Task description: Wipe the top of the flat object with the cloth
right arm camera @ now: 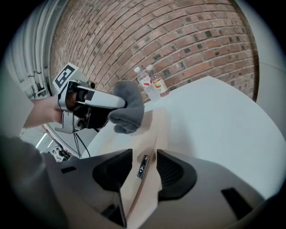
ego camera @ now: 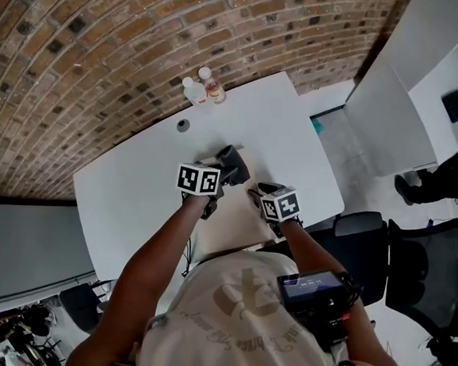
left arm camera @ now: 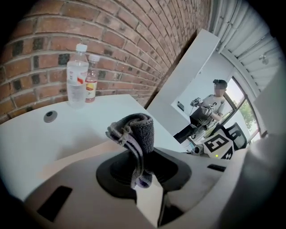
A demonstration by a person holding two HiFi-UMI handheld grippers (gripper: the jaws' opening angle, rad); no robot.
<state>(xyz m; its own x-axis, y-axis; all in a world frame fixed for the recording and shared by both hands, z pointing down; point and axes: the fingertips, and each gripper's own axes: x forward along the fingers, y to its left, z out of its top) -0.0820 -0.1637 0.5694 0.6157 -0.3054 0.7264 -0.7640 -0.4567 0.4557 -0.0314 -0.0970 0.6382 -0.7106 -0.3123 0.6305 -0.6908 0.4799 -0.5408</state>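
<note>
on the table (ego camera: 134,199), two capped bottles (ego camera: 195,91)

A dark grey cloth (left arm camera: 136,132) has a paler, lilac-grey stripe along its edge. The flat object (right arm camera: 149,129) is pale beige. The worktop (ego camera: 288,120) is white, with one small grey disc (left arm camera: 50,116) set in it. The wall (ego camera: 106,44) is red-brown brick with light mortar lines. The taller bottle (left arm camera: 77,76) is clear with a white cap and a red-and-white label; the shorter bottle (left arm camera: 91,82) is tinted orange. The left gripper (left arm camera: 142,176) and right gripper (right arm camera: 145,165) are grey with black fingers (left arm camera: 114,172), and each carries a cube of black-and-white square markers. The shirt (ego camera: 227,327) is off-white with beige print.
</note>
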